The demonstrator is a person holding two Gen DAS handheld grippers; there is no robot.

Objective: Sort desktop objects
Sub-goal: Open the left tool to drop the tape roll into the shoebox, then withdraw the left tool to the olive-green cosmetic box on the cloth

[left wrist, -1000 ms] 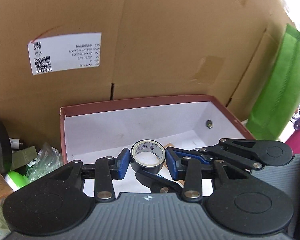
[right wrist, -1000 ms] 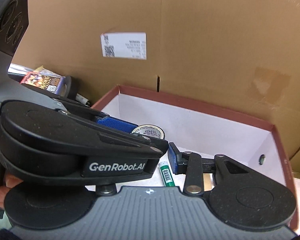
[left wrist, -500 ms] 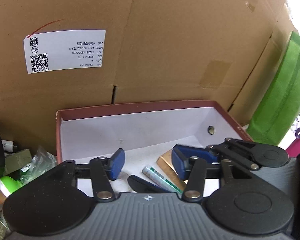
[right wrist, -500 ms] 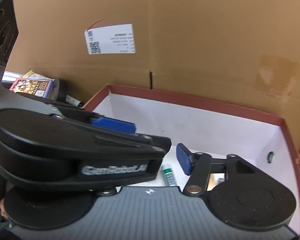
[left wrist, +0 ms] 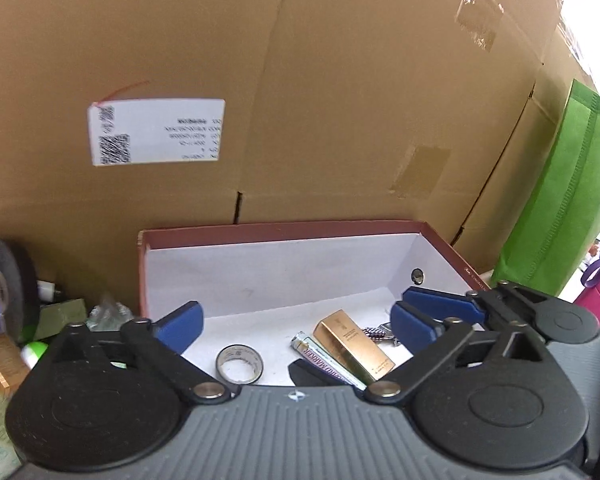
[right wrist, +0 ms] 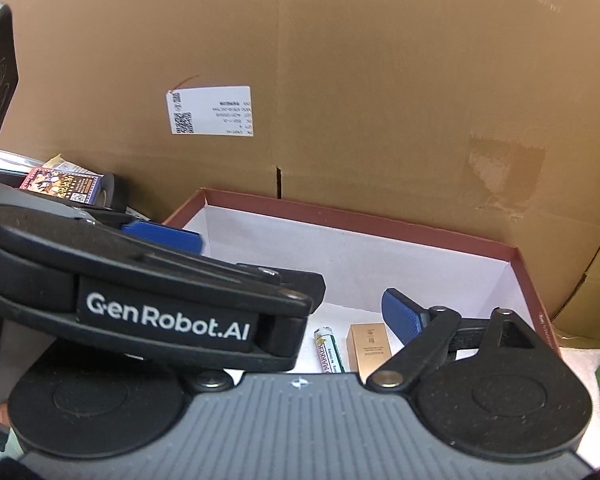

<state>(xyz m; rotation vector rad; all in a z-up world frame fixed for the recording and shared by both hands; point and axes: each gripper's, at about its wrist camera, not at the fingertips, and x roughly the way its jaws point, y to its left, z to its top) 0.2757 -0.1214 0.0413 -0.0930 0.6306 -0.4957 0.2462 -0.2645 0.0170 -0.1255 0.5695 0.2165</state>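
Note:
A red-rimmed box (left wrist: 284,227) with a white inside stands against a cardboard wall. On its floor lie a small black tape roll (left wrist: 239,368), a green-and-white marker (left wrist: 326,358), a gold box (left wrist: 354,344) and a metal watch band (left wrist: 376,334). My left gripper (left wrist: 296,326) is open and empty, held above the box. In the right wrist view the box (right wrist: 360,224), marker (right wrist: 329,350) and gold box (right wrist: 370,346) show. My right gripper (right wrist: 292,276) is open; the left gripper's body hides its left finger.
Left of the box lie a large black tape roll (left wrist: 18,280), a card pack (right wrist: 62,184), plastic wrap (left wrist: 108,314) and small boxes. A green bag (left wrist: 560,216) stands at the right. The cardboard wall (left wrist: 340,80) closes off the back.
My left gripper let go of the small tape roll, which now lies on the box floor. The jaws opened wide and the gripper rose. The right gripper also lifted a little.

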